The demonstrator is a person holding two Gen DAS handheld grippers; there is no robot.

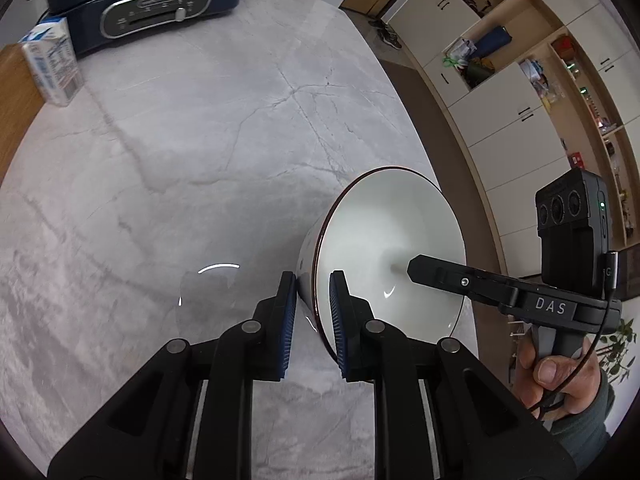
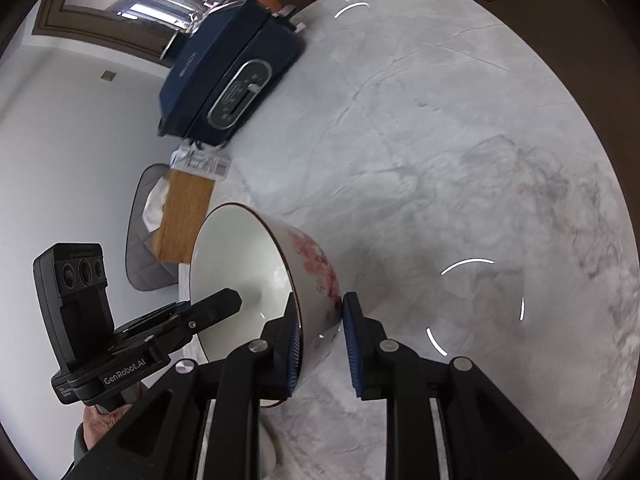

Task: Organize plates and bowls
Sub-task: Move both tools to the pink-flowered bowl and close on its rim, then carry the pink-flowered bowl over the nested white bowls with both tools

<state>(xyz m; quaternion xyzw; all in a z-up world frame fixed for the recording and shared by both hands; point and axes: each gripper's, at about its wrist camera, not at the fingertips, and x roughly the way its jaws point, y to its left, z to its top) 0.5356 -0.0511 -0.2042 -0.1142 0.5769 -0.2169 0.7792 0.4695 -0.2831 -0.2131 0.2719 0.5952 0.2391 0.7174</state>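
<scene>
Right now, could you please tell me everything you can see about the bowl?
The bowl is glossy white inside, ceramic by its look, with a thin dark rim and pink-red mottling on its outer wall. It is tipped on its side above the marble table. The left gripper and the right gripper each pinch its wall, one finger inside and one outside.

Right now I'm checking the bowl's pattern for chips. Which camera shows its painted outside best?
The right wrist view: the bowl turns its red-speckled outer wall toward that camera, beside the right gripper. The left wrist view shows mostly its plain white inside and only a sliver of outer wall.
</scene>
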